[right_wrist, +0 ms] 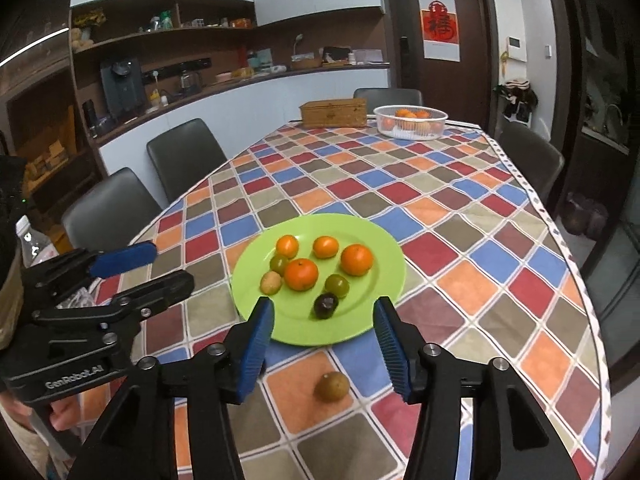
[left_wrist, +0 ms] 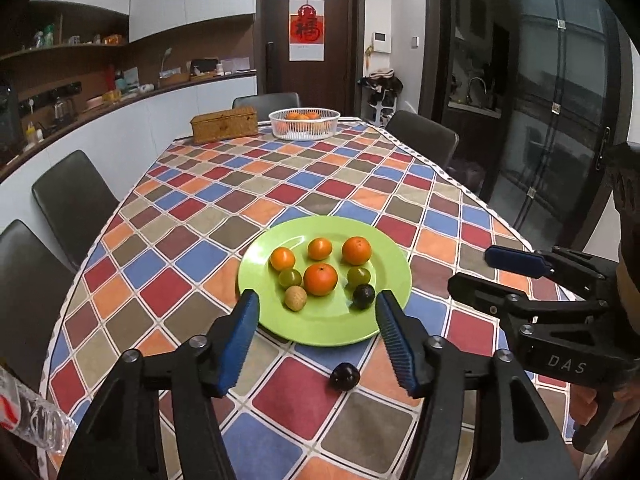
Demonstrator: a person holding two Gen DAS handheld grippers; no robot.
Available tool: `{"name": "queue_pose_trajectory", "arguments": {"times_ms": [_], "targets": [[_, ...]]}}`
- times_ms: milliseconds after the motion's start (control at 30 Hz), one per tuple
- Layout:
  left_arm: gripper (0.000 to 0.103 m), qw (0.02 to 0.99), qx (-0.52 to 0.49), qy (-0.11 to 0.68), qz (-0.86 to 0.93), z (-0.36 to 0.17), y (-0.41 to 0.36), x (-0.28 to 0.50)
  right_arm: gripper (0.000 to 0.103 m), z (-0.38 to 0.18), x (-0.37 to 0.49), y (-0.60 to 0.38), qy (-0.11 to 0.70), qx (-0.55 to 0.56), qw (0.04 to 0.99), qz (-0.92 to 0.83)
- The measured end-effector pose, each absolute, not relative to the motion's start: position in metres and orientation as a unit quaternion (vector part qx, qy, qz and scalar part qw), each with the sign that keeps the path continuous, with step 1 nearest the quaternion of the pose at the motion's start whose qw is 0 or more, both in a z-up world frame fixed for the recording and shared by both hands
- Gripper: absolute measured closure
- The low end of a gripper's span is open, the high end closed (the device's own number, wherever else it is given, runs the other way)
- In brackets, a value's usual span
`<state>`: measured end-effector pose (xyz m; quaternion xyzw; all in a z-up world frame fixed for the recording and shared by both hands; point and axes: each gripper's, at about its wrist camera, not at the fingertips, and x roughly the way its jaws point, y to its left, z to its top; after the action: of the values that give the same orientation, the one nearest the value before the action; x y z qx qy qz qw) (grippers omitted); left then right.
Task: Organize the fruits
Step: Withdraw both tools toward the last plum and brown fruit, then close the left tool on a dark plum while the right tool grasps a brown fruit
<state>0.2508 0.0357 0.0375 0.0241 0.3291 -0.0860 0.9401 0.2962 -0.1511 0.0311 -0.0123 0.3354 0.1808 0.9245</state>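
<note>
A green plate (left_wrist: 328, 324) (right_wrist: 360, 320) on the checkered tablecloth holds several oranges (left_wrist: 320, 279) (right_wrist: 301, 274), two green fruits (left_wrist: 358, 275), a tan fruit (left_wrist: 295, 298) and a dark fruit (left_wrist: 363, 296) (right_wrist: 325, 306). A dark fruit (left_wrist: 344, 376) lies on the cloth in front of the plate, between my left gripper's (left_wrist: 316, 340) open fingers. A brownish-green fruit (right_wrist: 331, 386) lies on the cloth between my right gripper's (right_wrist: 324, 344) open fingers. Both grippers are empty. Each gripper shows in the other's view, the right (left_wrist: 472, 272) and the left (right_wrist: 168, 264).
A white basket (left_wrist: 304, 123) (right_wrist: 410, 121) with oranges and a wicker box (left_wrist: 224, 124) (right_wrist: 334, 113) stand at the table's far end. Dark chairs (left_wrist: 72, 200) line the sides. A plastic bottle (right_wrist: 34, 246) stands at the left edge.
</note>
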Motion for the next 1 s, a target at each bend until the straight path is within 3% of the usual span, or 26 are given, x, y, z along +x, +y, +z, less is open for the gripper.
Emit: {"name": "queue_pose_trajectory", "arguments": {"times_ms": [1000], "targets": [[0.038,0.901,0.036,0.411,-0.13,-0.065,0.023,0.263,0.045,-0.062,0.304,-0.153,0.433,-0.024,0.882,0.186]]}}
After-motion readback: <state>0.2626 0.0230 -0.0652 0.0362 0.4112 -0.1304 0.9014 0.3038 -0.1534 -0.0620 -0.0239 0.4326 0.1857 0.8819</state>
